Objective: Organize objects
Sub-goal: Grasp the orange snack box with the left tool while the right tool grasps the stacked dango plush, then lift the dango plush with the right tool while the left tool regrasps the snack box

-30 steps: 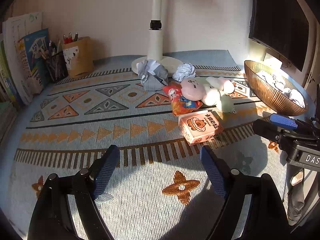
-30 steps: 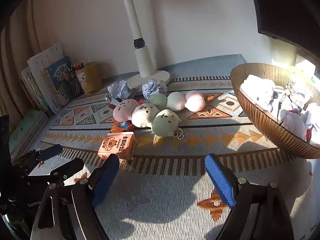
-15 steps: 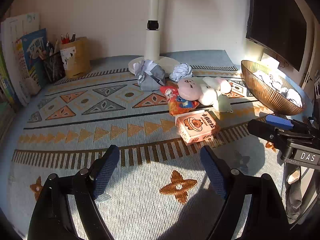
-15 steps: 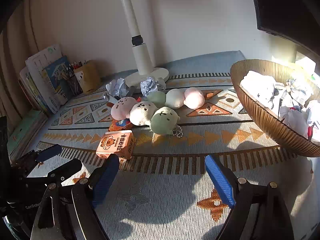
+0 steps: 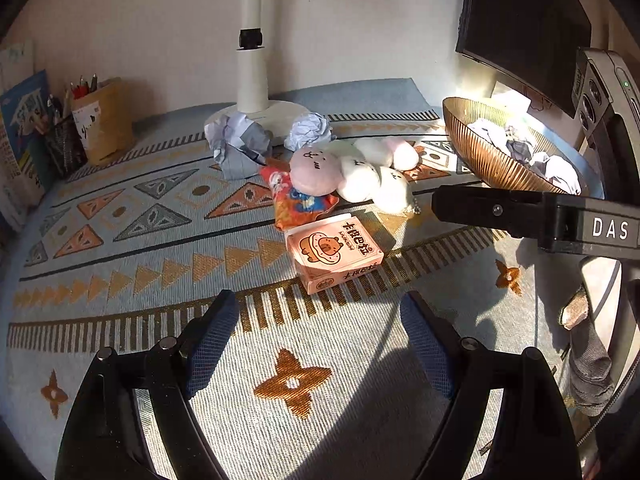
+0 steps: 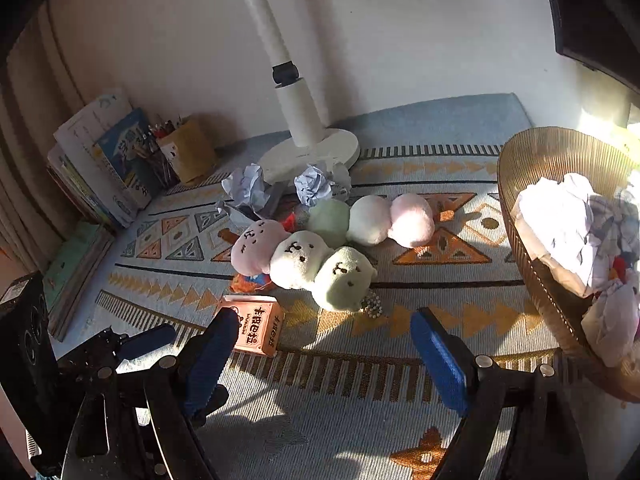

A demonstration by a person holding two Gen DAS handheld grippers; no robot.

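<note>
A pink snack box [image 5: 334, 252] [image 6: 256, 330] lies on the patterned mat [image 5: 132, 248], just ahead of my open left gripper [image 5: 320, 340]. Behind it sit a red snack bag [image 5: 298, 202], two plush strings of pink, white and green balls [image 5: 352, 172] [image 6: 304, 258], and two crumpled paper balls [image 5: 240, 142] [image 6: 316, 186]. My right gripper [image 6: 320, 350] is open and empty, low over the mat, its left pad in front of the box's corner. In the left wrist view the right gripper's finger reaches in from the right.
A ribbed golden bowl [image 5: 486, 156] [image 6: 532, 280] holding crumpled paper stands at the right. A white lamp base [image 6: 310, 152] is at the back. A pen holder [image 5: 102, 120] and books [image 6: 100, 160] line the left. A dark monitor [image 5: 520, 20] hangs at upper right.
Both grippers have moved forward toward the pile, so the pink box and plush toys look larger. The right gripper now reaches farther into the left wrist view. Jaw widths are unchanged.
</note>
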